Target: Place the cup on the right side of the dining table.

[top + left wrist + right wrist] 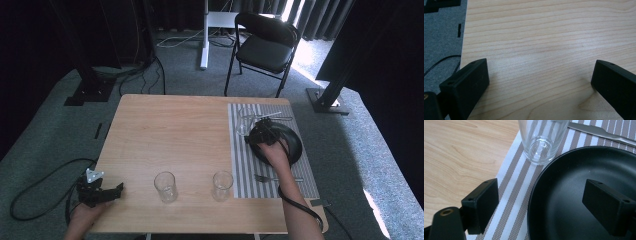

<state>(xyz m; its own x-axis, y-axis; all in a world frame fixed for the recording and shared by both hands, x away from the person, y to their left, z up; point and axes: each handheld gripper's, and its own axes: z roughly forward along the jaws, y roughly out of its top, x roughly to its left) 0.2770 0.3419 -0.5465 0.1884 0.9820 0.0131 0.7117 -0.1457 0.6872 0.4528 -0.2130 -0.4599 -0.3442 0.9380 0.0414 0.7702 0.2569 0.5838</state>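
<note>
The right gripper (541, 202) hovers wide open over the black plate (584, 202) on the striped placemat (516, 195), gripping nothing (glass (541, 140) just beyond). Two tumblers wait unplaced; the left gripper (539, 82) rests open, empty.

Black plate (584, 202), brown-and-white striped placemat (516, 192)

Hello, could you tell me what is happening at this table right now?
A person sits at a wooden table with a two-jaw gripper in each hand. The right gripper hangs open over the black plate on the striped placemat, with one jaw over the plate and one over the mat, close to a drinking glass. The left gripper rests open at the table's near left corner, holding nothing. Two more glasses stand along the near edge.
</note>
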